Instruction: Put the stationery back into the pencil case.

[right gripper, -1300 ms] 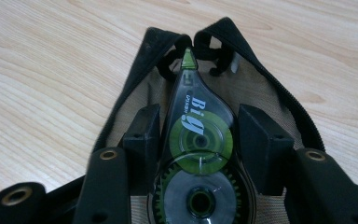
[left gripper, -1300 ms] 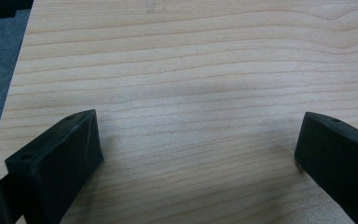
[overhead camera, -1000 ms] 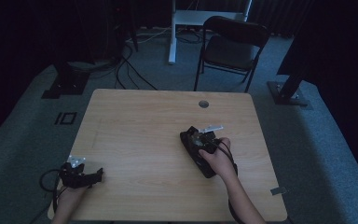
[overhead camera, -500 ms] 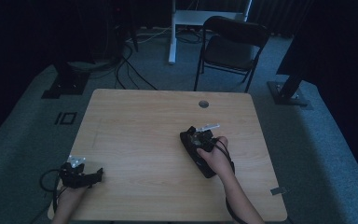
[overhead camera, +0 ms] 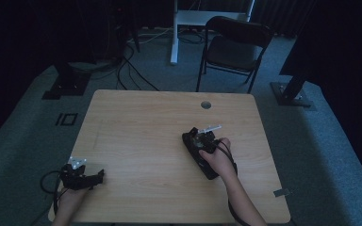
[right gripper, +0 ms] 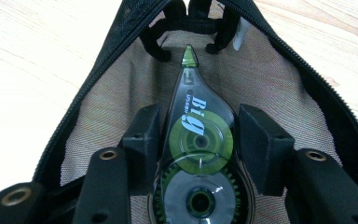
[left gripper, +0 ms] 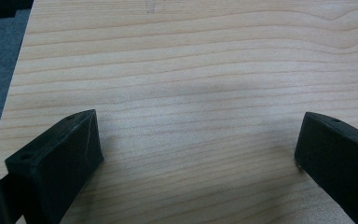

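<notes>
Pale grained wooden table (overhead camera: pixel 136 136) is lying under my spread left gripper (left gripper: pixel 200 154); my right gripper (right gripper: pixel 198 135) is pinching a clear green-wheeled teardrop tape dispenser (right gripper: pixel 196 154), seemingly inside an unzipped black mesh-lined pouch (right gripper: pixel 279 84).

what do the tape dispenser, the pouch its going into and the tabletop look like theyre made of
Correction tape dispenser: clear glossy plastic, seemingly; green gears show through the shell.
Pouch: black fabric with a zipper edge and a see-through mesh wall; wood grain shows through the weave.
Table: pale wood or wood-look laminate, matte, with long grain lines; I can't tell which.
The right gripper clamps the dispenser.
</notes>
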`<state>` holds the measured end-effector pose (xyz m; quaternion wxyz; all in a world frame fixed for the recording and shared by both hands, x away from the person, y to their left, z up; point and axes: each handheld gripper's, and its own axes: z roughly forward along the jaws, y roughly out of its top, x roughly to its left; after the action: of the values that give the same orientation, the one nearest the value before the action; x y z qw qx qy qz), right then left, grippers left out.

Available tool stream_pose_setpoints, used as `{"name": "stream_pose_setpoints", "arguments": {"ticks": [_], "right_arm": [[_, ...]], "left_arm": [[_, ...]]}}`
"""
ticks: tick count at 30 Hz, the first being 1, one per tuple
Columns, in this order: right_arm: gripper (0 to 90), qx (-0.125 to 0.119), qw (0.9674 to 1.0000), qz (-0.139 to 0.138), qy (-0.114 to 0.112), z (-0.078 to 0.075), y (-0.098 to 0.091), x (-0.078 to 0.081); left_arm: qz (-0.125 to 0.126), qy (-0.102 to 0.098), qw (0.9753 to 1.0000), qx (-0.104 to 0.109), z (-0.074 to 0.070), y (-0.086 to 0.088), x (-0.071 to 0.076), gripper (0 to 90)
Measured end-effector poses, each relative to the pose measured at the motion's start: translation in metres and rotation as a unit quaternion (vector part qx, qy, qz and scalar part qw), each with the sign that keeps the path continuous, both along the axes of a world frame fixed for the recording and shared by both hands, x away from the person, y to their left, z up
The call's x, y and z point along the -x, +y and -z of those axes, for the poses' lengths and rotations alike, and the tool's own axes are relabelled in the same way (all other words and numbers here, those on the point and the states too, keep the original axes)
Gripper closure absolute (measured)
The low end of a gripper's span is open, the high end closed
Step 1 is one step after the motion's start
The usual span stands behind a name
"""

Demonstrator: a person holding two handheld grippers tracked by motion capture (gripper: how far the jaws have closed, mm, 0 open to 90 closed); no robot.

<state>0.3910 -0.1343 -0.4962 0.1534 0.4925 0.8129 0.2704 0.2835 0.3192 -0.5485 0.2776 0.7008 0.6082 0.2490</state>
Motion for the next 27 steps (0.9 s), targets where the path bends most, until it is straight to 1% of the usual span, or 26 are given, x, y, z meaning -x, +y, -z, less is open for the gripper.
{"name": "stream_pose_setpoints", "arguments": {"ticks": [7,8,11,13,16,18,19,22,27], "right_arm": [[49.9,0.01,0.9999,-0.001,0.007,0.0,0.002,-0.002],[49.8,0.006,0.9999,0.0,0.008,0.0,0.002,-0.002],[50.1,0.005,1.0,0.004,0.007,0.001,0.003,-0.002],[50.0,0.008,0.9999,0.0,0.011,0.0,0.003,-0.002],[49.9,0.009,0.9999,-0.006,0.01,-0.001,0.003,-0.002],[49.7,0.007,0.9999,-0.009,0.009,-0.002,0.003,-0.001],[47.9,0.003,0.9999,-0.01,0.006,-0.002,0.003,-0.001],[46.5,-0.004,0.9999,-0.012,0.004,-0.005,0.002,0.001],[46.4,-0.013,0.9999,-0.005,-0.001,-0.01,-0.001,0.001]], "left_arm": [[0.0,0.0,1.0,0.0,0.0,0.0,0.0,0.6],[0.0,0.0,1.0,0.0,0.0,0.0,0.0,0.6],[0.0,0.0,1.0,0.0,0.0,0.0,0.0,0.6],[0.001,0.0,1.0,0.0,0.0,0.0,0.0,0.6],[0.001,0.0,1.0,0.0,0.0,0.0,0.0,0.6],[0.001,0.0,1.0,0.0,0.0,0.0,0.0,0.6],[0.001,0.0,1.0,0.0,0.0,0.0,0.0,0.6],[0.001,0.0,1.0,0.0,0.0,0.0,0.0,0.6],[0.001,0.0,1.0,0.0,0.0,0.0,0.0,0.6]]}}
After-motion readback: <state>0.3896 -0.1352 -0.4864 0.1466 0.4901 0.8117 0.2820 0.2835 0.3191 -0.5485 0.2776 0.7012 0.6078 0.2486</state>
